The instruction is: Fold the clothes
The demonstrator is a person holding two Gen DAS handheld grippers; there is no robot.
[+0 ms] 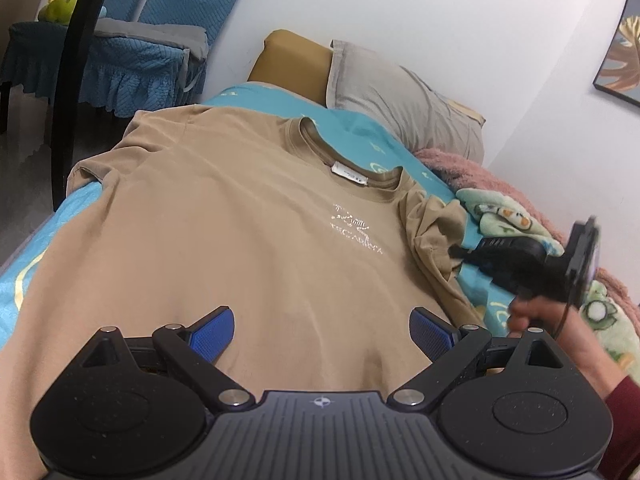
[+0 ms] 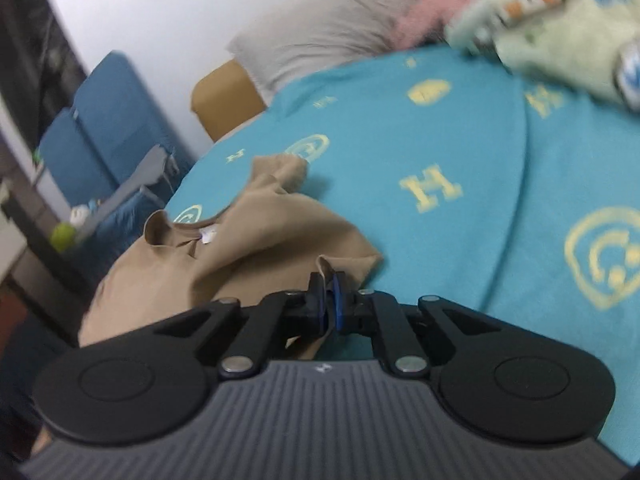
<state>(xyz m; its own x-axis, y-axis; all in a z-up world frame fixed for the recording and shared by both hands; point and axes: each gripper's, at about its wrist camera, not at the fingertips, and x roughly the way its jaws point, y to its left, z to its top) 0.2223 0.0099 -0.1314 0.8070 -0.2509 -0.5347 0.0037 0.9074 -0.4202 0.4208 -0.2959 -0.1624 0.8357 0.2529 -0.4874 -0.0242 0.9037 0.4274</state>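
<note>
A tan T-shirt (image 1: 240, 232) with a white chest logo lies face up on the teal bedsheet (image 1: 360, 132), collar toward the pillows. My left gripper (image 1: 320, 332) is open, its blue pads spread just above the shirt's lower body. My right gripper (image 2: 329, 300) is shut on the edge of the shirt's right sleeve (image 2: 280, 236), which is bunched and lifted. The right gripper also shows in the left wrist view (image 1: 460, 250) at the crumpled sleeve (image 1: 432, 232).
A grey pillow (image 1: 400, 104) and a tan cushion (image 1: 292, 64) lie at the head of the bed. A pink and green patterned blanket (image 1: 520, 216) is heaped along the wall side. A blue-covered chair (image 1: 120, 68) stands beyond the bed's left edge.
</note>
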